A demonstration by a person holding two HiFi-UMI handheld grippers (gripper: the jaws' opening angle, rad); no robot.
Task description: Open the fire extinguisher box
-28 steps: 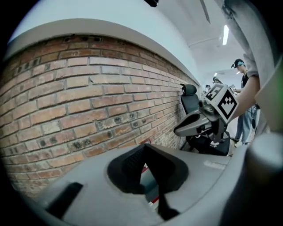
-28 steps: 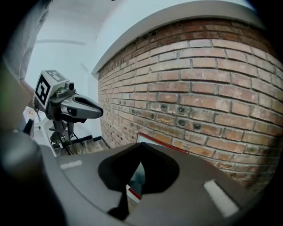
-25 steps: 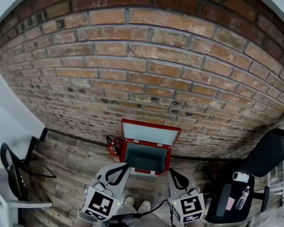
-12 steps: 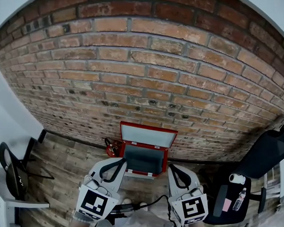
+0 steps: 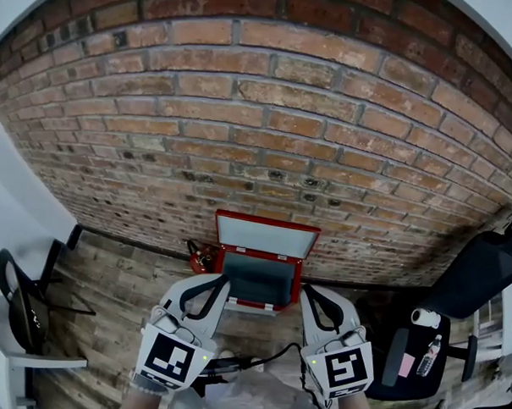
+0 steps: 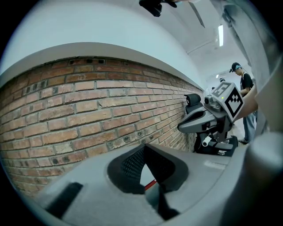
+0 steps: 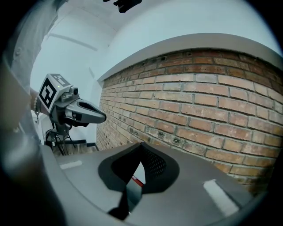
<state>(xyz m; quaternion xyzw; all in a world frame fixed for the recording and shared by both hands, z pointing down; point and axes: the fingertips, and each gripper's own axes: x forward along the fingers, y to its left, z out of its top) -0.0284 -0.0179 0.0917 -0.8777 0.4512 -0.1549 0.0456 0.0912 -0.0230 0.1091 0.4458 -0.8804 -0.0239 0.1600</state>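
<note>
step: fire extinguisher box [image 5: 263, 257] looks open, lid [image 5: 268, 237] up, just ahead between my tongs | left tongs [image 5: 222, 281] closed, empty | right tongs [image 5: 307, 291] closed, empty | next: probably just back away

place: office-type room | evidence: black office chair [image 5: 482, 273], brick wall [image 5: 268, 115], wood-plank floor [image 5: 121, 291], ceiling strip light [image 6: 220, 35]
</note>
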